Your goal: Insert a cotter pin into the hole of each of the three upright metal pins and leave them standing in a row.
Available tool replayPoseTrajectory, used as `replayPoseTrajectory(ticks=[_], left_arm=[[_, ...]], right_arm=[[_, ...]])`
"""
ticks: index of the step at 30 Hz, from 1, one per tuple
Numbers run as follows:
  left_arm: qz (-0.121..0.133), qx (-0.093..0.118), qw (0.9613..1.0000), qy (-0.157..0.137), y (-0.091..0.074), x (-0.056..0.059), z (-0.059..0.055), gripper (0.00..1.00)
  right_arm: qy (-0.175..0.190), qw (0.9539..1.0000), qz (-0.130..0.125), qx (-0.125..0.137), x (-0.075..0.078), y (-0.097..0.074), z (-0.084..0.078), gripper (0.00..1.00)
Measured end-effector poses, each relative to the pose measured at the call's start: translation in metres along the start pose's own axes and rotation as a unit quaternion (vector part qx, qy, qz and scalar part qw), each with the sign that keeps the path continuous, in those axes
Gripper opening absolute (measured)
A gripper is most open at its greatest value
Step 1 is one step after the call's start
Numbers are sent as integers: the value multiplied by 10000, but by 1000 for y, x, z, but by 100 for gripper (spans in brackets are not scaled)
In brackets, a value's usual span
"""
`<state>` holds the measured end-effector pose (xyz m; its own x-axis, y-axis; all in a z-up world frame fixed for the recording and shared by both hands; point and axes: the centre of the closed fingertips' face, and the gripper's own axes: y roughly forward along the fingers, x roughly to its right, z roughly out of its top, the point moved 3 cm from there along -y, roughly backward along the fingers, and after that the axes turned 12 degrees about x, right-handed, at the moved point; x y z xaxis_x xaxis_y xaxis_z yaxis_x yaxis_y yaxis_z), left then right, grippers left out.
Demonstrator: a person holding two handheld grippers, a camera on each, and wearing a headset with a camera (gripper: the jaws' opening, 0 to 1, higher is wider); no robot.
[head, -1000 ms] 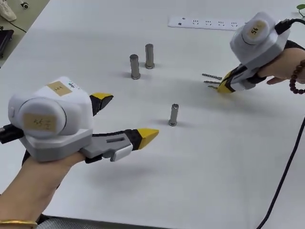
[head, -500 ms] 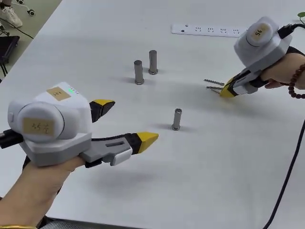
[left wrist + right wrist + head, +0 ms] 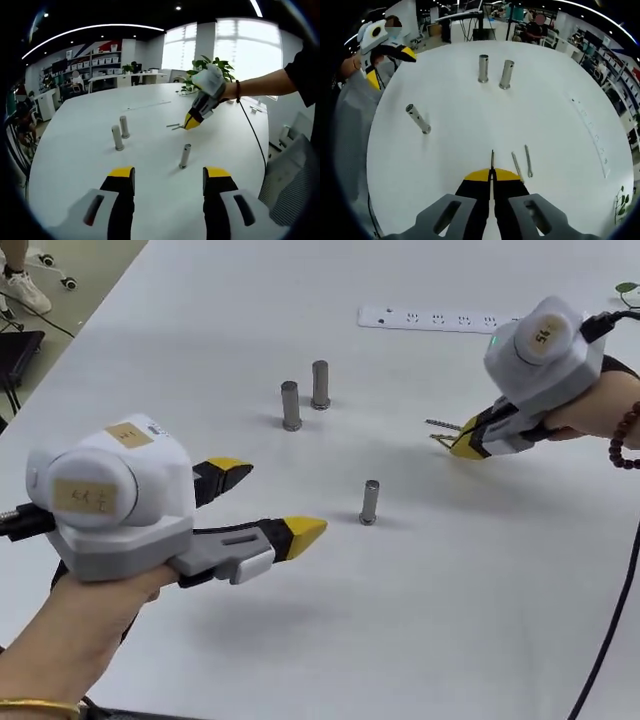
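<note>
Three grey metal pins stand upright on the white table: two close together at the back (image 3: 291, 405) (image 3: 320, 384) and one alone nearer me (image 3: 369, 502). My right gripper (image 3: 460, 450) is low over the table at the right, shut on a cotter pin (image 3: 492, 159) that sticks out beyond its yellow tips. Two loose cotter pins (image 3: 516, 165) (image 3: 528, 161) lie just right of it. My left gripper (image 3: 270, 503) hovers at the lower left, open with nothing between its jaws, facing the lone pin (image 3: 185, 155).
A white power strip (image 3: 440, 318) lies at the far side of the table. A black cable (image 3: 612, 625) trails down the right edge. Open tabletop lies between the lone pin and the near edge.
The right gripper has edged left and lower among the cotter pins, and one pin now sits in its tips. The left gripper has barely moved. The head camera has shifted.
</note>
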<state>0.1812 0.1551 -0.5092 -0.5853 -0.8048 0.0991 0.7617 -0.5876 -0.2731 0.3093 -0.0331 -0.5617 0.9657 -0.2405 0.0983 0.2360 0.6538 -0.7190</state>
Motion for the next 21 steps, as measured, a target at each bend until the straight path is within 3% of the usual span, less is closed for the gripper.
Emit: replayPoseTrajectory(ticks=[2, 7, 13, 17, 21], left_arm=[[-37, 16, 10000, -19, 2, 2, 2, 51], [-167, 98, 9998, -38, 8, 9, 8, 47], [-283, -28, 9995, -144, 17, 15, 7, 44], [-360, -73, 9990, -265, 23, 18, 7, 39], [-502, 23, 9978, -429, 27, 23, 13, 34]], right_arm=[[-181, 9997, 27, 142, -7, -4, 7, 0], [-486, 9986, 114, 188, -22, -16, 15, 0], [-796, 9960, 251, 304, -40, -27, 26, 0], [-1151, 9923, 259, 385, -50, -31, 34, 0], [-1329, 9896, 286, 462, -61, -32, 42, 0]])
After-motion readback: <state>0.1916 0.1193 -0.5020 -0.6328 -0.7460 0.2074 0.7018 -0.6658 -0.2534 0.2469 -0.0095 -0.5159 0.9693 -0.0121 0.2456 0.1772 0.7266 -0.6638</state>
